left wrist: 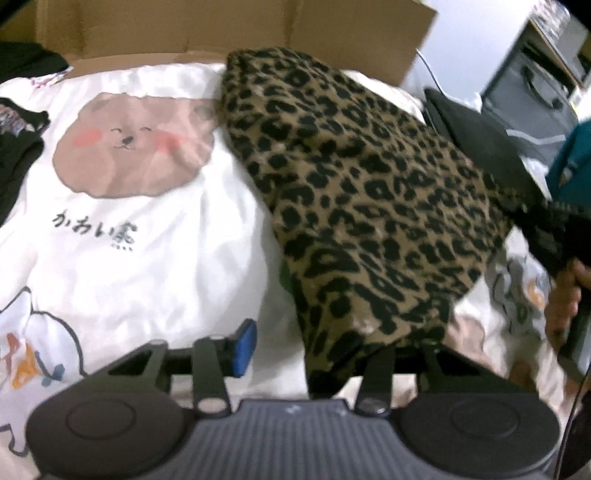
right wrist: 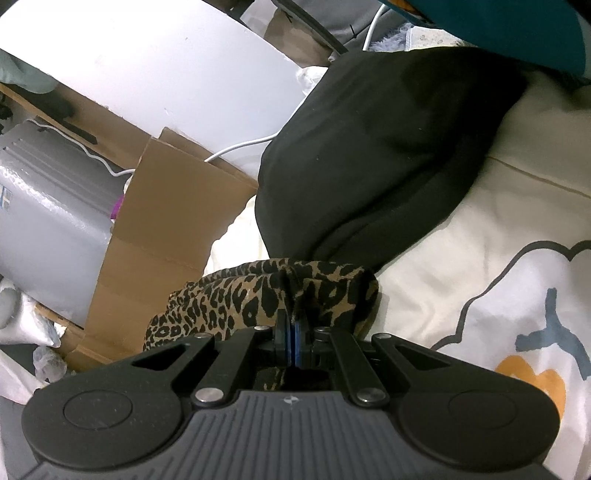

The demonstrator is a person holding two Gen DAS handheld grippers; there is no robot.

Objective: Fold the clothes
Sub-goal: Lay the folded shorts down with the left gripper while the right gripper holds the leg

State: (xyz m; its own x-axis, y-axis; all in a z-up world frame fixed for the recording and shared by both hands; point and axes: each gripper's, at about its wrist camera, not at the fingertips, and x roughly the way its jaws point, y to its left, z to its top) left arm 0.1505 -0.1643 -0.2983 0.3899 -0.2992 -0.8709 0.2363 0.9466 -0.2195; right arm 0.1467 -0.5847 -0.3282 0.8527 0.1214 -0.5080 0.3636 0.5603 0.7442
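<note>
- While a leopard-print garment (left wrist: 354, 206) is lying across a white bear-print bedcover (left wrist: 122, 229), the left gripper (left wrist: 325, 350) is hanging over its near end with its jaws standing apart.
- Only one blue pad (left wrist: 244, 347) is showing in the left wrist view; the garment's hem is draping over the other finger and hiding it, so I cannot tell whether cloth is touching that pad.
- The right gripper (right wrist: 291, 341) is pressing its two blue pads together on a bunched fold of the same garment, and only the right wrist view is showing this pinch up close.
- From the left wrist view, a hand (left wrist: 563, 295) is appearing at the right edge gripping a dark handle, cut off by the frame and blurred.
- A black garment (right wrist: 369, 147) is lying just beyond the leopard print; the right view is showing it broadly, the left view only as a dark strip.
- A cardboard box (left wrist: 221, 33) is standing behind the bed in both views.
- A grey case (right wrist: 48, 221) and a white cable (right wrist: 240, 147) are showing only in the right view.
- Dark clothing (left wrist: 18, 147) at the left edge is being cut off, its print too blurred to read.
</note>
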